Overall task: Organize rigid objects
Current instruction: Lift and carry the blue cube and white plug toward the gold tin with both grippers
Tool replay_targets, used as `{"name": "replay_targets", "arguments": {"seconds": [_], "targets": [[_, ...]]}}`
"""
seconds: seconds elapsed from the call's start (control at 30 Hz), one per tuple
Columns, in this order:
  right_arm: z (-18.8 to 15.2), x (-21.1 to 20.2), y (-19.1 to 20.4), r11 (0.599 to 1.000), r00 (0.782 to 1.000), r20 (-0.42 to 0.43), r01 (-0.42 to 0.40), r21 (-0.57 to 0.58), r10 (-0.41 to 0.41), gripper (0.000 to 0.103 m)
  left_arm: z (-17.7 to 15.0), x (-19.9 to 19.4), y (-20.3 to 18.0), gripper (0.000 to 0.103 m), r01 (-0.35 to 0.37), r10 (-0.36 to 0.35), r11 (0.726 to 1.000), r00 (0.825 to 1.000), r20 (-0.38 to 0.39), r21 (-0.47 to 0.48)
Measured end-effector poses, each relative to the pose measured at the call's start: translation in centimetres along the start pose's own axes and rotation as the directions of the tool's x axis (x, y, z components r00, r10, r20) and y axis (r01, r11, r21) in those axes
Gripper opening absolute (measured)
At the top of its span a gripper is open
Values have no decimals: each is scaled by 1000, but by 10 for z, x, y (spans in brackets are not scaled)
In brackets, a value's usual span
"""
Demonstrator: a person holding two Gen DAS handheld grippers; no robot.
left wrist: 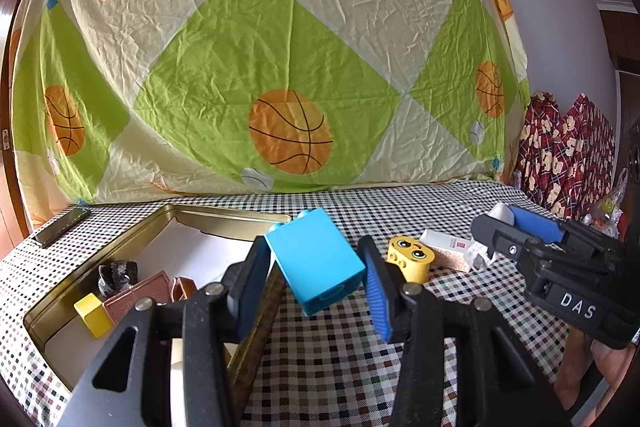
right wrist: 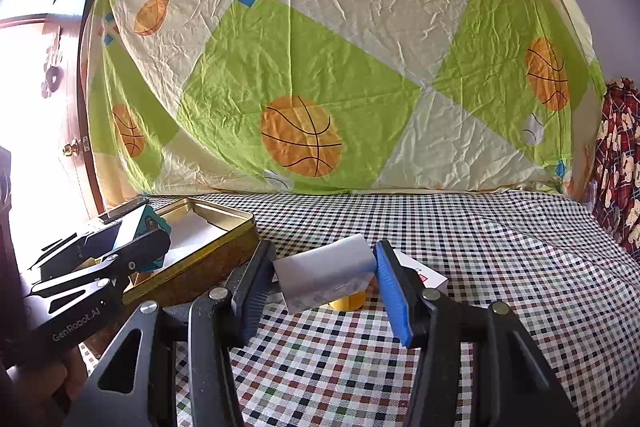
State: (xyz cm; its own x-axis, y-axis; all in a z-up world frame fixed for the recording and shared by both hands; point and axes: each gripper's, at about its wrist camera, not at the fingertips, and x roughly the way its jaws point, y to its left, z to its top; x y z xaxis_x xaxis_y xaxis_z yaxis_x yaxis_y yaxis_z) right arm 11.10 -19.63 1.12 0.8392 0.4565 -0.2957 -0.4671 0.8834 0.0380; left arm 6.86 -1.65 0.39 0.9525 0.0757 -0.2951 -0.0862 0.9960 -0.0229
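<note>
My left gripper (left wrist: 314,267) is shut on a light blue toy brick (left wrist: 320,247), which hangs tilted just right of the gold tin's (left wrist: 120,247) near rim. Inside the tin lie a yellow cube (left wrist: 93,313), a pink box (left wrist: 138,297) and a dark lump (left wrist: 116,275). My right gripper (right wrist: 323,261) is shut on a white block (right wrist: 320,267), lifted above the checked cloth. Under it stands a yellow brick (right wrist: 347,303), whose printed face (left wrist: 410,255) shows in the left wrist view. Each gripper shows in the other's view, the right gripper (left wrist: 510,221) on the right and the left gripper (right wrist: 128,233) on the left.
A white box with a red mark (right wrist: 426,273) lies behind the yellow brick. A dark phone (left wrist: 62,225) rests at the table's far left corner. A sheet printed with basketballs (left wrist: 280,67) hangs behind the table, and red patterned fabric (left wrist: 568,147) is heaped at the far right.
</note>
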Motion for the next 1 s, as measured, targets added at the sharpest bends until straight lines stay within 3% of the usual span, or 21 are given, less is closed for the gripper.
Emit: {"name": "replay_targets", "arguments": {"seconds": [1.0], "targets": [[-3, -11, 33, 997, 997, 34, -72, -38, 74, 53, -3, -16, 19, 45, -10, 11, 999, 1000, 18, -31]]}}
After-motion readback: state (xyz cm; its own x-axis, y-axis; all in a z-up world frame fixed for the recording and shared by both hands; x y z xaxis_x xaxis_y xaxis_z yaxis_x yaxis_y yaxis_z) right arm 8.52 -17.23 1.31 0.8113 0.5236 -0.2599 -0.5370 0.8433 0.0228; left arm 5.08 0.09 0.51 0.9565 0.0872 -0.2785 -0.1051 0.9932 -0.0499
